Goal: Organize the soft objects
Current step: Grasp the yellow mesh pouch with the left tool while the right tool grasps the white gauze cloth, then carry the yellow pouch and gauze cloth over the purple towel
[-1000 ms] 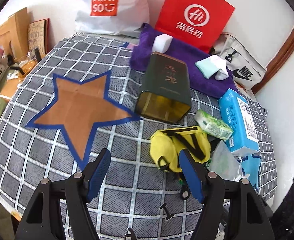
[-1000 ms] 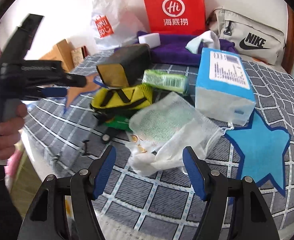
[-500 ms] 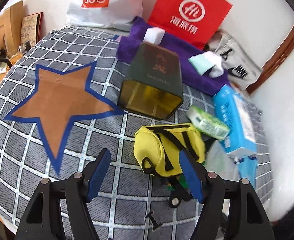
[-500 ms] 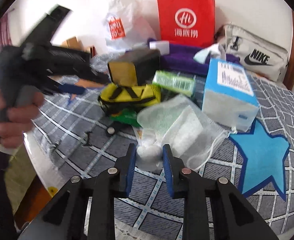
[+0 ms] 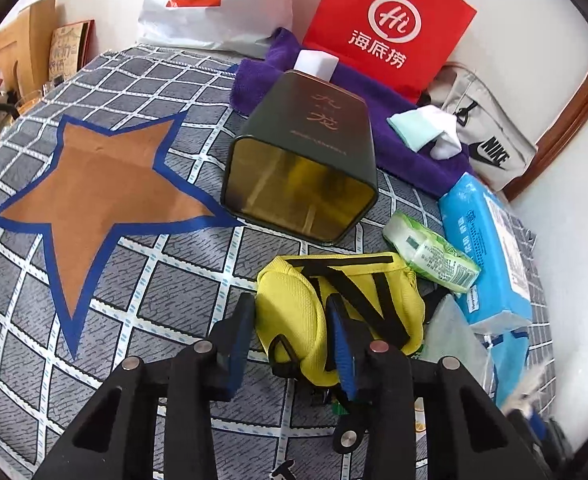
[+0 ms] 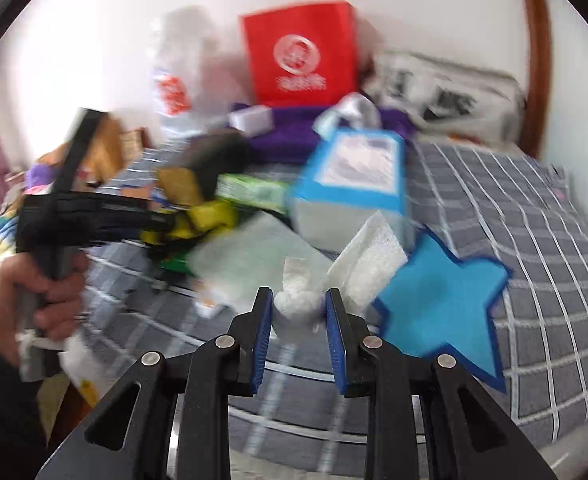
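Left hand-held gripper (image 5: 290, 320) closed on the near end of a yellow pouch (image 5: 345, 304) with black straps, blue pads pressed into the fabric on both sides. Pouch resting on a grey checked bed cover (image 5: 166, 272), just in front of a dark green tin (image 5: 301, 168) lying on its side with the open end toward the camera. Right of the pouch, touching or nearly so, a green tissue pack (image 5: 429, 252); beyond that, a blue wipes pack (image 5: 489, 248). Left of the tin, an orange star (image 5: 98, 188) with a blue border, flat on the cover. Behind the tin, a purple towel (image 5: 409, 156) carrying a white block (image 5: 315, 64) and a pale green and white cloth (image 5: 425, 130). Against the wall, a white Miniso bag (image 5: 214, 4), a red paper bag (image 5: 389, 28) and a grey Nike bag (image 5: 489, 136).

Right hand-held gripper (image 6: 298, 308) nearly closed, pinching a bunched end of a white mesh bag (image 6: 301, 300); the rest of the bag fanning up and to the right, above the cover. Heavy blur in this view. Just right of the bag, a blue star (image 6: 441, 300) on the cover. Behind the bag, the blue wipes pack (image 6: 357, 176); further left, the yellow pouch (image 6: 210, 216) at the tip of the left hand-held gripper, with the left hand (image 6: 42, 292) wrapped round its handle.
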Motion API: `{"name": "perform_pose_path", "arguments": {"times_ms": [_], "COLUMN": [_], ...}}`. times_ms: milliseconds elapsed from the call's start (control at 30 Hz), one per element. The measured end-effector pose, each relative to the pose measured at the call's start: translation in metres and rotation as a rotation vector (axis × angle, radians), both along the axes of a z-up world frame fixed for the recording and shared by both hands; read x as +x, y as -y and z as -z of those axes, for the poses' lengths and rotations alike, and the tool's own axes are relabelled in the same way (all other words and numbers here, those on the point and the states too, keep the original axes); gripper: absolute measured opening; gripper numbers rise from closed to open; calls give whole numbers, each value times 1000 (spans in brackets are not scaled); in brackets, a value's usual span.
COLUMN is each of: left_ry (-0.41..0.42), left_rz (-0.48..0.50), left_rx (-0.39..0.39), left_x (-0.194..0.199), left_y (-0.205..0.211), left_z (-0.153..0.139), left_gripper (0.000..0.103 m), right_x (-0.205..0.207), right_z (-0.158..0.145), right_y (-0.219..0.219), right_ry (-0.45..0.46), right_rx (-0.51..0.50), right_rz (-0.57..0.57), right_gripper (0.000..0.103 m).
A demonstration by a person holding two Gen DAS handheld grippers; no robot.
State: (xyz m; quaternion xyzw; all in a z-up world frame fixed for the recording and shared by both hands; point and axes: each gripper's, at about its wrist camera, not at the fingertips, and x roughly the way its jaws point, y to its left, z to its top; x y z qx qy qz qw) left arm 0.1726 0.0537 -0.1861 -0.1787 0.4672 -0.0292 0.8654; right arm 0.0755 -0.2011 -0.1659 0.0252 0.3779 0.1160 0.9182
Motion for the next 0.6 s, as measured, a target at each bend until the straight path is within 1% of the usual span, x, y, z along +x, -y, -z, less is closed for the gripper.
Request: {"name": "perform_pose_path", "arguments": {"times_ms": [67,167,233,300,367,500,600], "left_ry": [0,-6,-2,5,5,15,21], "left_rz": [2,-2,3,1,-5,-28,-33], "left_rx": [-15,-37,-30,-7,2,3,-11], "left_x": [-3,-4,-6,-9,-12,-20,-24], "left_y": [-4,-9,-11,-14,-19,-30,-36], "left_z": [0,-5,-10,-17,-22,-31,-38], "left_gripper": [32,31,31,28,27,27,27], "right_x": [5,10,11,9,11,12,9], "right_z": [10,24,27,26,26,19,11], "right_y": [5,11,14,17,19,19,19], "right_ry": [-34,-78,-87,-89,-97,-87,-74], "right_rx": [-7,16,40,59,67,64,63], "right_rz": [30,58,70,80,86,90,95], "right_gripper": [26,26,27,27,26,26,26]}}
